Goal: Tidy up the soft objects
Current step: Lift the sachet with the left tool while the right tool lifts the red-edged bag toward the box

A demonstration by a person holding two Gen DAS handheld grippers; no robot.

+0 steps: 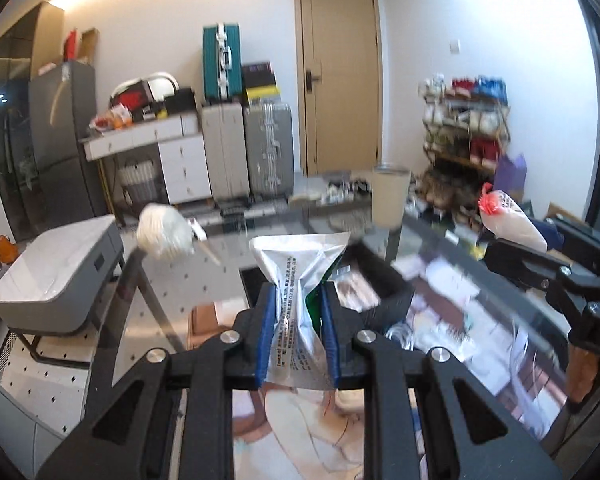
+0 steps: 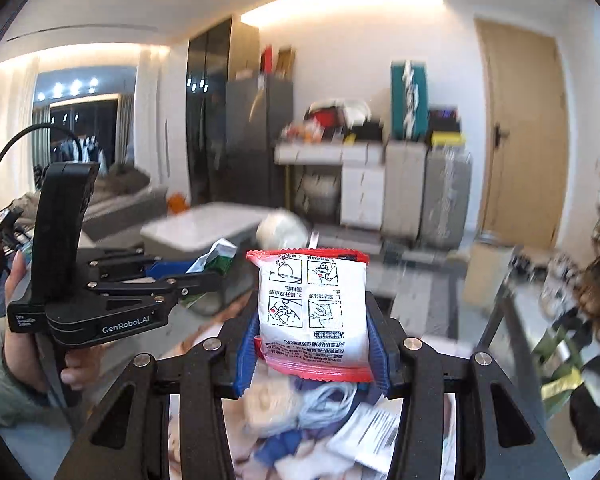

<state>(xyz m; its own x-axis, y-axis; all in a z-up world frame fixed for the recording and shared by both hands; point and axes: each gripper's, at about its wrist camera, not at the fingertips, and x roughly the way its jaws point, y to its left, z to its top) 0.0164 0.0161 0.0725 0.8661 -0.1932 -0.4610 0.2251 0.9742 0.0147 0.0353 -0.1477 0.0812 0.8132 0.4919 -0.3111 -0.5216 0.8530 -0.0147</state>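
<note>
My left gripper [image 1: 298, 304] is shut on a silver foil pouch [image 1: 298, 272] with green on one side, squeezed at its middle and held up in the air. It also shows in the right wrist view [image 2: 204, 270] at the left. My right gripper [image 2: 312, 320] is shut on a white packet with red edges [image 2: 314, 308], held upright. That packet shows at the right of the left wrist view [image 1: 508, 220]. A white ball of yarn [image 1: 165, 232] sits on the glass table [image 1: 260, 236].
A cream cylinder [image 1: 390, 194] stands on the glass table's far side. Below the grippers lies a pile of soft packets and cloths [image 2: 312, 412]. A grey side table [image 1: 60, 272] stands at the left. Suitcases [image 1: 248, 148] and a shelf [image 1: 464, 136] line the far wall.
</note>
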